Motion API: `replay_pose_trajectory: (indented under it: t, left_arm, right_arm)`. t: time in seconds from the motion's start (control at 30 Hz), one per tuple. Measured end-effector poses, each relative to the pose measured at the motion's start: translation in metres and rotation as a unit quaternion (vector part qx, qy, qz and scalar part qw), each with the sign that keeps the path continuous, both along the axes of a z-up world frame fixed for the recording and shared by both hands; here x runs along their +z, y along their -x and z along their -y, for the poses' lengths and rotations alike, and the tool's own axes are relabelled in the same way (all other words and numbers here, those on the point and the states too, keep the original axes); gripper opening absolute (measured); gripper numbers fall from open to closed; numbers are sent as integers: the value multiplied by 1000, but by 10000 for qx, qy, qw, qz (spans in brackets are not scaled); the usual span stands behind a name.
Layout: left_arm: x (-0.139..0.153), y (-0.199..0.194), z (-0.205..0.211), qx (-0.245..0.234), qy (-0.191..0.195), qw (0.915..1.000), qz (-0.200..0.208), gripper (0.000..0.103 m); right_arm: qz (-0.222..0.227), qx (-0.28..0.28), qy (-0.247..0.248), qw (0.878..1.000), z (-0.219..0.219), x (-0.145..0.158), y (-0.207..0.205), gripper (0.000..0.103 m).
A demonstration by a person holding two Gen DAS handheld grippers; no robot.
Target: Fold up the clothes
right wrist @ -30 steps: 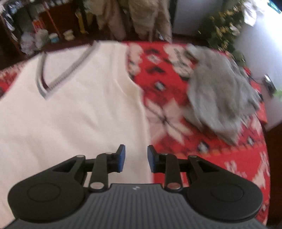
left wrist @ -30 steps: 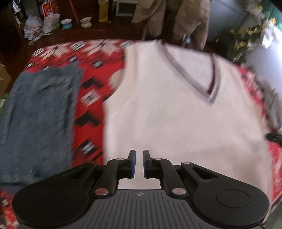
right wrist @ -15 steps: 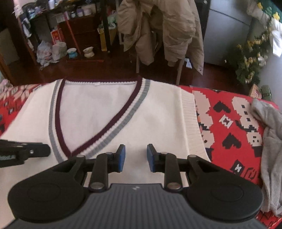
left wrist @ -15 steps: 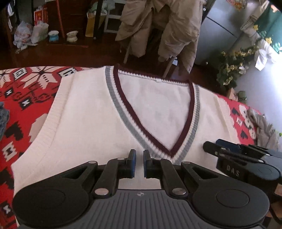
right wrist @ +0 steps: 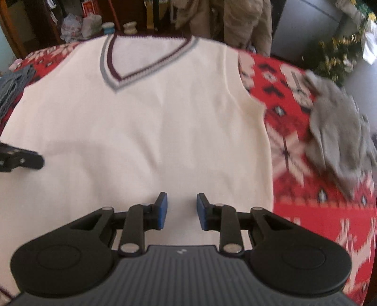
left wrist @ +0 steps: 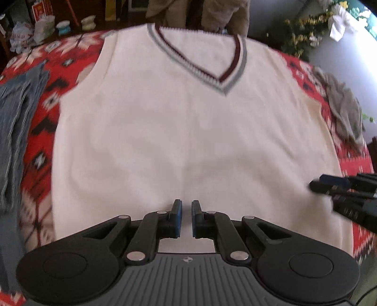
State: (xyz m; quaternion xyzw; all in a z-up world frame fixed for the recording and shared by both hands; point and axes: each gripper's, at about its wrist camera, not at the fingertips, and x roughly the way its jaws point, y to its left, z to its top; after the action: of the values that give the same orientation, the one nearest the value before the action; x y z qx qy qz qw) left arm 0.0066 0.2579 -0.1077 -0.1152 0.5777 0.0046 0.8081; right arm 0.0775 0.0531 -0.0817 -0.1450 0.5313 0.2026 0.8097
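A cream sleeveless V-neck vest with a maroon and grey neckline lies flat, front up, on the red patterned tablecloth. My left gripper hovers over the vest's lower middle, its blue pads nearly together with nothing between them. My right gripper hangs over the lower right part of the vest; its jaws are closing, still apart, with only the flat cloth below them. Each gripper shows at the edge of the other's view: the right gripper and the left gripper.
A blue denim garment lies left of the vest. A crumpled grey garment lies on the cloth to the right. Behind the table a beige coat hangs on a chair, with shelves and clutter beyond.
Both grippers swung over the vest, first up near the neckline, then back toward the hem. The right jaws stand a little narrower than before.
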Motion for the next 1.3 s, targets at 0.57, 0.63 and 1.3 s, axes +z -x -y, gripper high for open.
replay_pose_trajectory:
  t: [0.57,0.63,1.3]
  left_arm:
    - [-11,-62,20,-265,867,9948,468,3]
    - [-12,-49,19,-274,971,9944,300,3]
    - [-10,-54,26,63,849,9952,476,5]
  right_arm:
    - [194,578,-789,9950,-66,-3,-29,5]
    - [131,676,-788,9945,-58,-5,-15,5]
    - [378,-40,-357,9986,-17,-8,-43,9]
